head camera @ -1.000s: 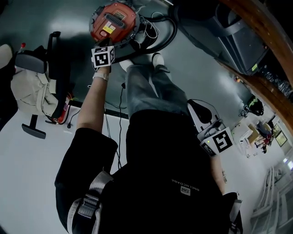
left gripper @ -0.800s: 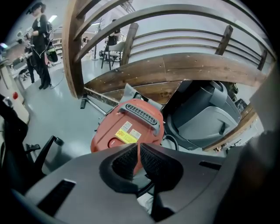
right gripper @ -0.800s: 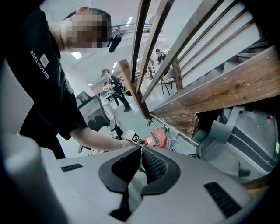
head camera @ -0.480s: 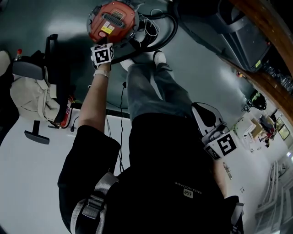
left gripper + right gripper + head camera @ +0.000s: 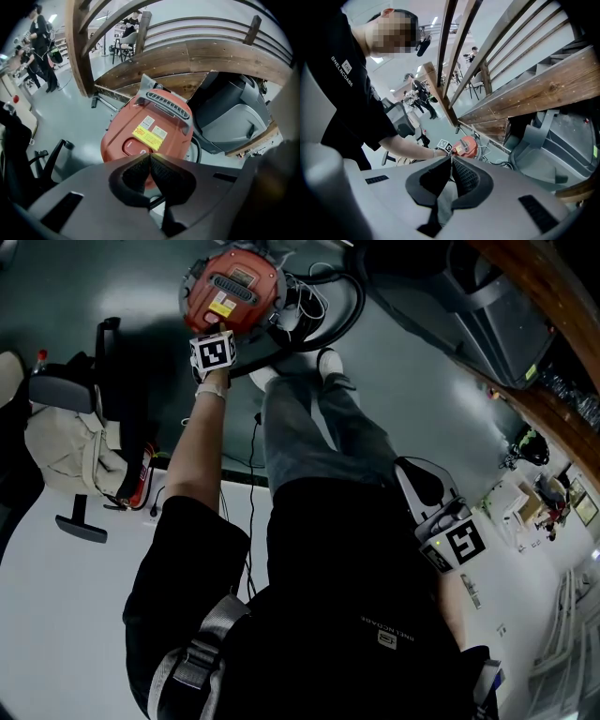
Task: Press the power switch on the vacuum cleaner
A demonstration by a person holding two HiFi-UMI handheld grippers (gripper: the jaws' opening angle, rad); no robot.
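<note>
A round red vacuum cleaner (image 5: 232,292) stands on the grey floor at the top of the head view. In the left gripper view its lid (image 5: 159,123) carries a yellow label, a grey handle and an oval red power switch (image 5: 132,147). My left gripper (image 5: 150,156) is shut, its tips just over the near end of that switch; contact cannot be told. In the head view that left gripper (image 5: 218,332) reaches over the vacuum's near edge. My right gripper (image 5: 409,470) hangs shut by the person's right hip, holding nothing, and sees the vacuum (image 5: 465,146) from afar.
A black hose (image 5: 339,313) and cables curl to the right of the vacuum, beside the person's shoes (image 5: 325,362). An office chair (image 5: 67,423) with a beige garment stands at the left. A grey machine (image 5: 492,320) and a wooden railing (image 5: 558,409) lie at the right.
Little differs: the left gripper stays at the vacuum's near edge while the head view shifts slightly. The right gripper has drifted a little lower at the hip.
</note>
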